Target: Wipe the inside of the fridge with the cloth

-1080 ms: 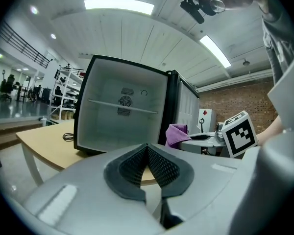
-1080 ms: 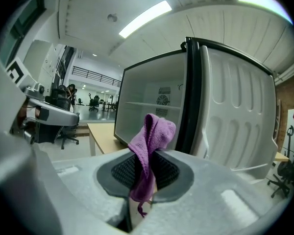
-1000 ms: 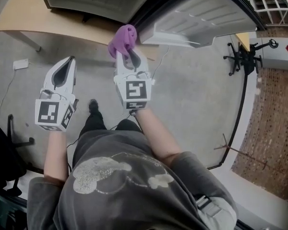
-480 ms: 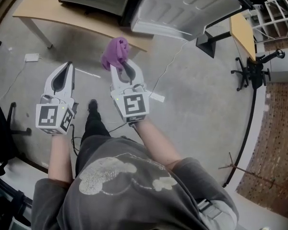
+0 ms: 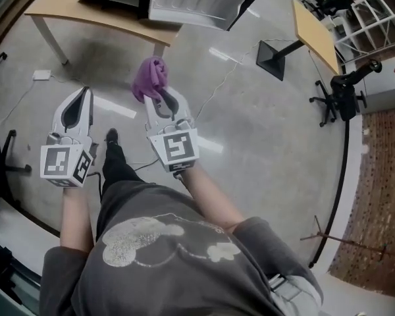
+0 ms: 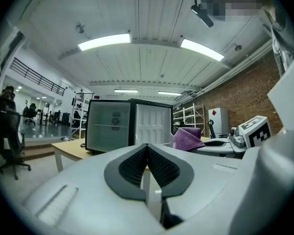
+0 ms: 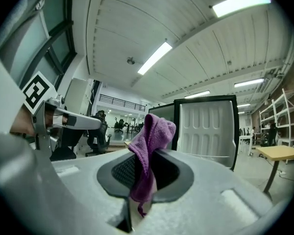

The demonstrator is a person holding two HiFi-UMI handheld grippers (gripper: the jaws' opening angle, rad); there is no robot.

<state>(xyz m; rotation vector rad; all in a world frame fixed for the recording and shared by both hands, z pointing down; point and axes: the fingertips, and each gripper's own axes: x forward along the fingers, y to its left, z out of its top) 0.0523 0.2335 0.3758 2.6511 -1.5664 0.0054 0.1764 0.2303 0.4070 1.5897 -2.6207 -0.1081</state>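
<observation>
My right gripper (image 5: pixel 160 95) is shut on a purple cloth (image 5: pixel 150 76), which bunches up above its jaws; in the right gripper view the cloth (image 7: pixel 150 146) hangs down between the dark pads. To its left, my left gripper (image 5: pixel 86 91) is held level with it, shut and empty, its pads meeting at the tip (image 6: pixel 147 147). A small black fridge (image 6: pixel 110 126) stands on a wooden table (image 5: pixel 85 17) ahead of me, its white-lined door (image 6: pixel 154 125) swung open to the right. Both grippers are well short of the fridge.
Grey concrete floor lies under me, with a white cable (image 5: pixel 217 91) trailing across it. A second small table (image 5: pixel 314 26) on a black base stands at the right, and an office chair (image 5: pixel 342 91) beyond it. My legs and a black shoe (image 5: pixel 110 137) show between the grippers.
The fridge and its table have slid toward the top edge of the head view. Both grippers have drifted slightly left, and the cloth is still held.
</observation>
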